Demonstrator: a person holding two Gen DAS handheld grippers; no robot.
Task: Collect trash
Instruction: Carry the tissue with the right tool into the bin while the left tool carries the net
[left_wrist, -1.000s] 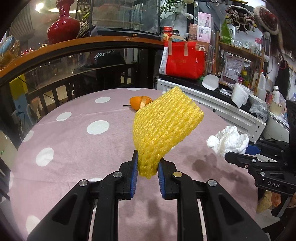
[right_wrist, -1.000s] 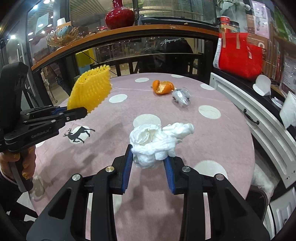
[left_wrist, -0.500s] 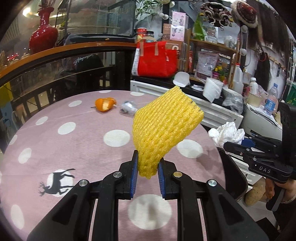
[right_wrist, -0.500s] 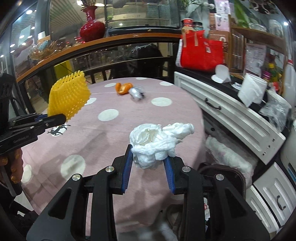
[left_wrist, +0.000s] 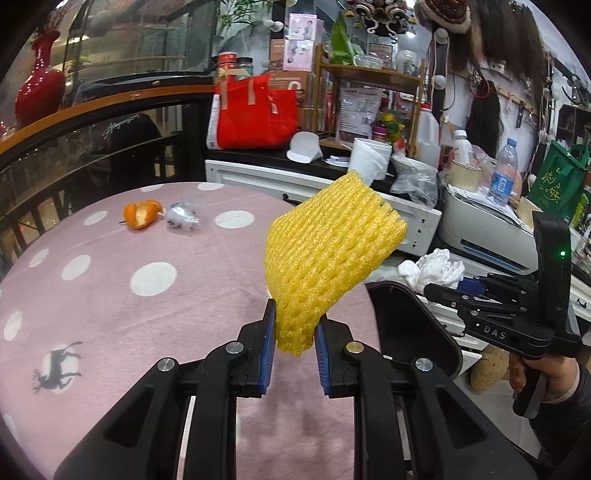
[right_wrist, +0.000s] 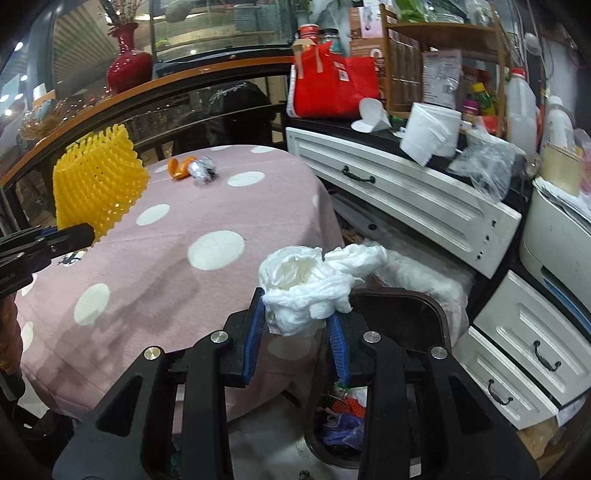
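Yellow foam netting (left_wrist: 328, 254) stands up from the left gripper (left_wrist: 294, 341), whose blue pads pinch its lower corner, and it hangs over the near edge of the pink dotted table (left_wrist: 110, 288), just short of the dark bin (right_wrist: 402, 321) that sits on the floor beside that edge. White crumpled tissue (right_wrist: 314, 288) is squeezed between the pads of the right gripper (right_wrist: 295, 345), which hovers right at the rim of the bin, with coloured scraps visible down inside. Farther from the bin, at the far side of the table, an orange peel (left_wrist: 141, 213) and a ball of crinkled foil (left_wrist: 181, 217) lie touching each other, not yet gathered. Beyond the bin runs a white cabinet (right_wrist: 406, 192) with drawers, cluttered on top. My judgement is that both handfuls are about to be dropped. The tissue sits partly over the table side of the rim, so letting go now could send it onto the cloth or down the gap between table and bin. The netting is light and broad, held only by one corner; released this far from the bin it would likely drift or land on the table. Both grippers also crowd the same opening, so the two tools could knock together above the bin.
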